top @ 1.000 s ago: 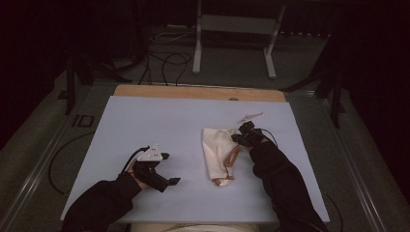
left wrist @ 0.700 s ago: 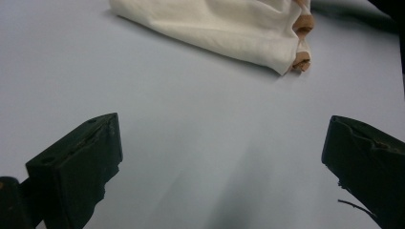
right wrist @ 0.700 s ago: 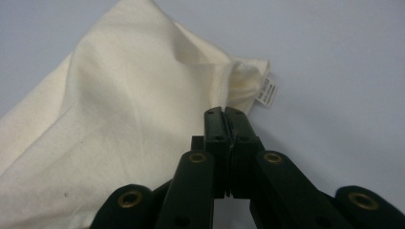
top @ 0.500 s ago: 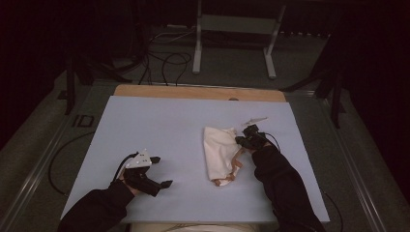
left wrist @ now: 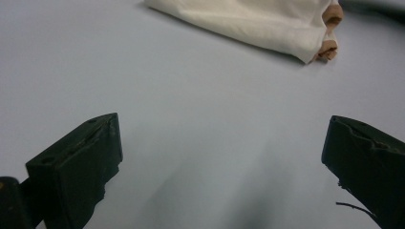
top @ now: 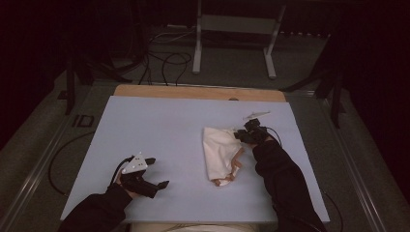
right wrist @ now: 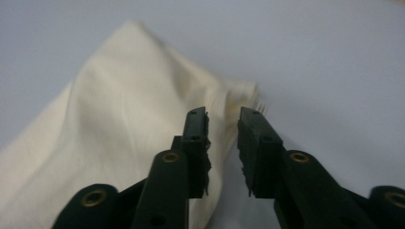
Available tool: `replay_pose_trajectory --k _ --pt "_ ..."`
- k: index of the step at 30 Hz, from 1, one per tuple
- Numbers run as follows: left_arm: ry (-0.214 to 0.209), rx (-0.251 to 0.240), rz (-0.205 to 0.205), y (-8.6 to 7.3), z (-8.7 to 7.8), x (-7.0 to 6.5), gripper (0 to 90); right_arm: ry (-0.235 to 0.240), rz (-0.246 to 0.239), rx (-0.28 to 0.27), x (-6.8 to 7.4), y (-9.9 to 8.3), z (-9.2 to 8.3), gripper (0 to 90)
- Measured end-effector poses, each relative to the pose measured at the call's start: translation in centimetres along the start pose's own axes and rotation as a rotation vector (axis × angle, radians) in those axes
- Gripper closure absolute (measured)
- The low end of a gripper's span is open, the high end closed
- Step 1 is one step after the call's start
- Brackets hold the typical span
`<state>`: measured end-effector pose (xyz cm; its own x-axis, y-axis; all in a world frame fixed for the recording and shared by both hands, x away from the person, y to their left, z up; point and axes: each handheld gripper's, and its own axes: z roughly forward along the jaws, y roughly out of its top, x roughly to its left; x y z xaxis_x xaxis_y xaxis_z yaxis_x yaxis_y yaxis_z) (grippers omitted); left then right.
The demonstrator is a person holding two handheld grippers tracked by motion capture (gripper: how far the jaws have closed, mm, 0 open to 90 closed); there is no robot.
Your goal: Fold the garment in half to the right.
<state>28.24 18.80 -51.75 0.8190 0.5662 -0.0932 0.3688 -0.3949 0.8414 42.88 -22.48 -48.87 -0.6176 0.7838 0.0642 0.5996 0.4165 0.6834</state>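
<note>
One cream cloth (top: pixel 220 151), folded with a tan lining showing at its near end, lies right of centre on the pale tabletop (top: pixel 159 125). There are two grippers, and no readable writing.

The right gripper (right wrist: pixel 223 125) sits at the cloth's far right corner; its fingers (right wrist: pixel 196 138) have just been opening and now stand slightly apart over the edge, not pressing it.

The left gripper (top: pixel 153 173), fingers spread wide and holding nothing, is at the near left, nearer the person than a second ago.

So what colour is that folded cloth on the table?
Cream-white cloth with a tan-brown edge peeking out; clearest in the left gripper view.
</note>
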Motion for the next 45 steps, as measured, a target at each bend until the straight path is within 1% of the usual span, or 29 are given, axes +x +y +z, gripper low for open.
replay_pose_trajectory --k 1,4,5,6,8,10,13,16,17,18,19,22,32,34,38,40,45 --pt "0.0 -0.001 0.0 0.0 0.0 0.0 1.0 -0.002 0.008 -0.011 -0.1 0.4 -0.1 69.3" --pt "-0.004 -0.02 0.002 0.2 -0.1 -0.1 1.0 0.006 0.035 -0.031 -0.5 1.3 0.2 66.5" --pt "-0.005 -0.027 0.003 0.3 -0.2 -0.2 1.0 0.008 0.046 -0.03 -0.6 1.6 0.4 66.0" --pt "-0.008 -0.033 0.002 0.4 -0.2 -0.3 1.0 0.019 0.055 -0.029 -0.6 1.8 0.7 64.9" --pt "-0.013 -0.043 0.004 0.5 -0.3 -0.3 1.0 0.026 0.059 -0.008 -0.6 2.0 1.4 62.0" --pt "-0.016 -0.045 0.008 0.6 -0.4 -0.4 1.0 0.028 0.065 0.011 -0.6 2.1 2.2 62.4" --pt "-0.016 -0.047 0.007 0.6 -0.4 -0.4 1.0 0.022 0.058 0.039 -0.5 2.0 3.1 70.1" --pt "-0.015 -0.053 0.003 0.6 -0.5 -0.3 1.0 -0.011 0.044 0.057 -0.4 1.8 3.5 84.9" --pt "-0.015 -0.053 0.001 0.6 -0.5 -0.2 1.0 -0.02 0.037 0.061 -0.4 1.8 3.5 87.1" --pt "-0.013 -0.054 0.0 0.6 -0.5 -0.2 1.0 -0.026 0.019 0.061 -0.4 1.8 3.6 87.8" --pt "-0.013 -0.055 -0.001 0.6 -0.5 -0.2 1.0 -0.035 0.008 0.056 -0.3 1.9 3.5 88.2" --pt "-0.011 -0.052 0.001 0.6 -0.5 -0.2 1.0 -0.052 -0.003 0.027 -0.2 2.1 3.1 88.2" --pt "-0.008 -0.057 -0.001 0.6 -0.5 -0.1 1.0 -0.096 0.002 -0.073 -0.8 2.7 1.5 88.2" --pt "-0.008 -0.06 -0.003 0.6 -0.5 -0.1 1.0 -0.101 0.004 -0.085 -1.0 2.7 1.3 88.3" --pt "-0.007 -0.061 -0.001 0.6 -0.5 -0.1 1.0 -0.115 0.008 -0.077 -1.3 2.6 1.5 88.2" --pt "-0.007 -0.062 -0.002 0.6 -0.5 -0.1 1.0 -0.108 0.015 -0.068 -1.5 2.5 1.8 88.2" --pt "-0.004 -0.062 -0.001 0.6 -0.5 -0.1 1.0 -0.122 0.02 -0.053 -2.0 1.9 2.6 88.2"
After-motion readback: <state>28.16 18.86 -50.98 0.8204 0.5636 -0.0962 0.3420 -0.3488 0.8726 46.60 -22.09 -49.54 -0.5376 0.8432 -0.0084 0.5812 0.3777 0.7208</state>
